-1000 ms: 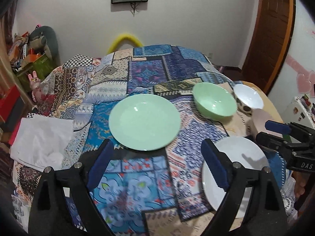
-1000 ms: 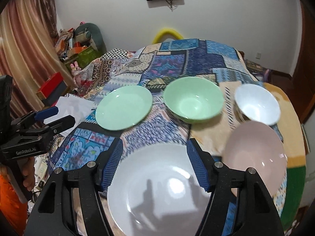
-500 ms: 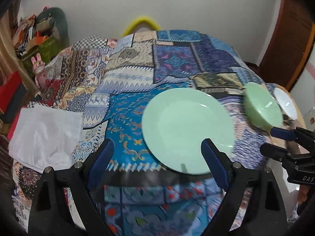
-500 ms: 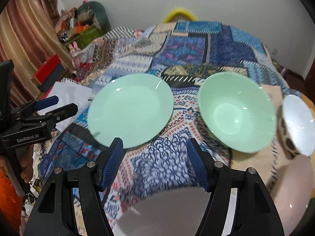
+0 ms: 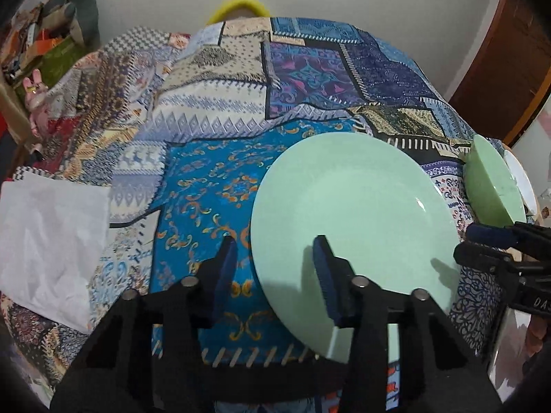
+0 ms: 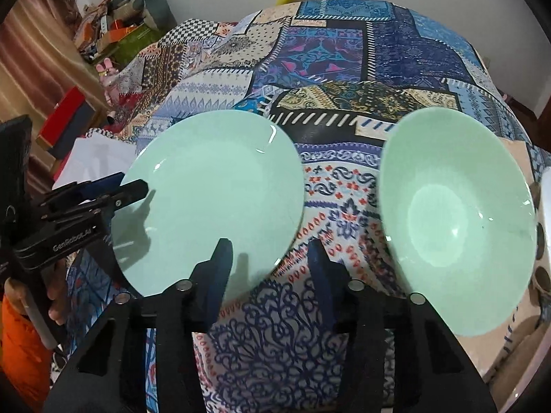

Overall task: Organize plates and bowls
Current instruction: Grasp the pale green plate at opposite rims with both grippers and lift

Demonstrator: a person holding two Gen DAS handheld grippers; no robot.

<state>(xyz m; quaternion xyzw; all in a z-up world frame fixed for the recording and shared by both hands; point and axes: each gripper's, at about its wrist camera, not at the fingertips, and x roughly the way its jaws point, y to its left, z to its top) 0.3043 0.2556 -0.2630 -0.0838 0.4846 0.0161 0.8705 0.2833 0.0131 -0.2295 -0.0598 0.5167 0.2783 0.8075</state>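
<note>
A pale green plate (image 5: 354,227) lies flat on the patchwork cloth; it also shows in the right wrist view (image 6: 210,199). My left gripper (image 5: 275,251) is open and straddles the plate's left edge, one finger over the plate, one over the cloth. My right gripper (image 6: 268,254) is open and straddles the plate's right edge. A pale green bowl (image 6: 454,223) sits right of the plate, also seen in the left wrist view (image 5: 492,189). A white bowl (image 5: 523,179) is behind it.
The patchwork cloth (image 5: 213,186) covers the table. A white paper sheet (image 5: 48,241) lies at the left. Clutter and boxes (image 6: 113,34) stand at the far left. A wooden door (image 5: 506,58) is at the right. Each gripper appears in the other's view.
Both grippers have moved forward and down to the green plate and narrowed their jaws around its opposite edges. The white plate has left both views.
</note>
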